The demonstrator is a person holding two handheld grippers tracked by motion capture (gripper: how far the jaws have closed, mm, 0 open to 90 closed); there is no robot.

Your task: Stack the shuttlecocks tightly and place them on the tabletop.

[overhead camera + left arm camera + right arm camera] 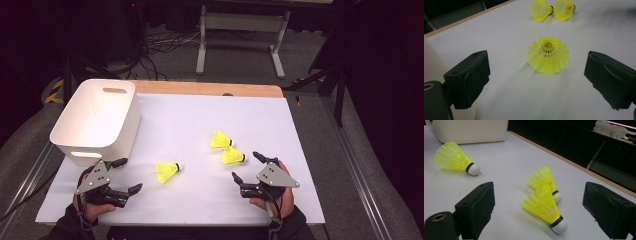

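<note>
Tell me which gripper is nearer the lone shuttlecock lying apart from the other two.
Left. The left gripper sits open just beside the lone shuttlecock, facing its skirt. The right gripper is farther off, open by the pair of shuttlecocks.

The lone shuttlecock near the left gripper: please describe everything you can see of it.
The lone shuttlecock is bright yellow, with a skirt that looks like ribbed plastic mesh, a thin black band and a white rounded cap. It lies on its side on the white table top, cap pointing toward the other two shuttlecocks. In the left gripper view its open skirt faces the camera, ahead of the open jaws. Nothing but the table touches it.
</note>
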